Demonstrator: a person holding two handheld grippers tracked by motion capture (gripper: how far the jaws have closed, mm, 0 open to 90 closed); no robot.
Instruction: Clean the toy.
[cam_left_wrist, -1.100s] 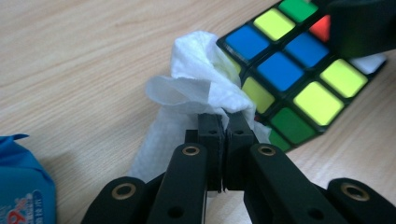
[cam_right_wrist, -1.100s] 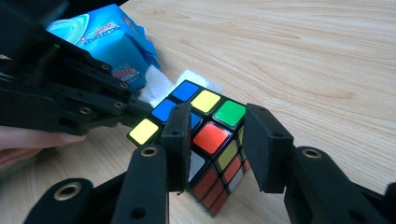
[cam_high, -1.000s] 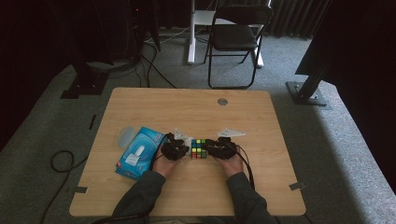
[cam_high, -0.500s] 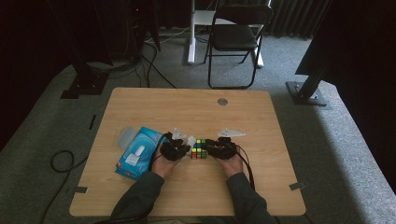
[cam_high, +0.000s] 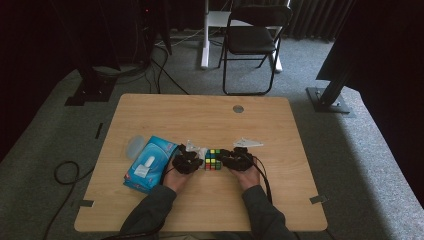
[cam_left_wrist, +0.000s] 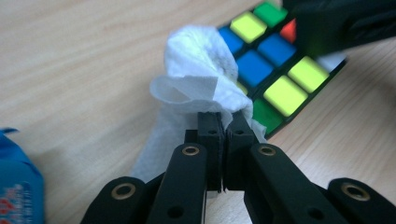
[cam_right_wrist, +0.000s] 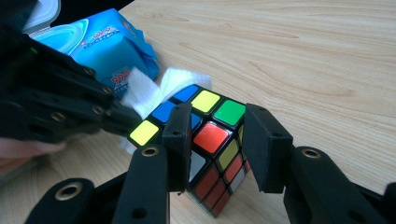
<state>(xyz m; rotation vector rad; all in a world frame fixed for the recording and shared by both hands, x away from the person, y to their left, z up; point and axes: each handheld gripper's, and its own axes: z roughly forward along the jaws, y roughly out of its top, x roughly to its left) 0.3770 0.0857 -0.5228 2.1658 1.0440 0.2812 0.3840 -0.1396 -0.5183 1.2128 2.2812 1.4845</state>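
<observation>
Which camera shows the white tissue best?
The left gripper view. There the white tissue is close and sharp, pinched in the left tool and lying against the puzzle cube. The right gripper view shows a corner of it behind the cube. The high view shows a tiny pale scrap.

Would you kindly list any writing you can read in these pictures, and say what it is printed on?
"99": red digits on the blue tissue pack, right gripper view; the rest of its print is too blurred to read.
Puzzle cube: plain coloured stickers, no writing.
</observation>
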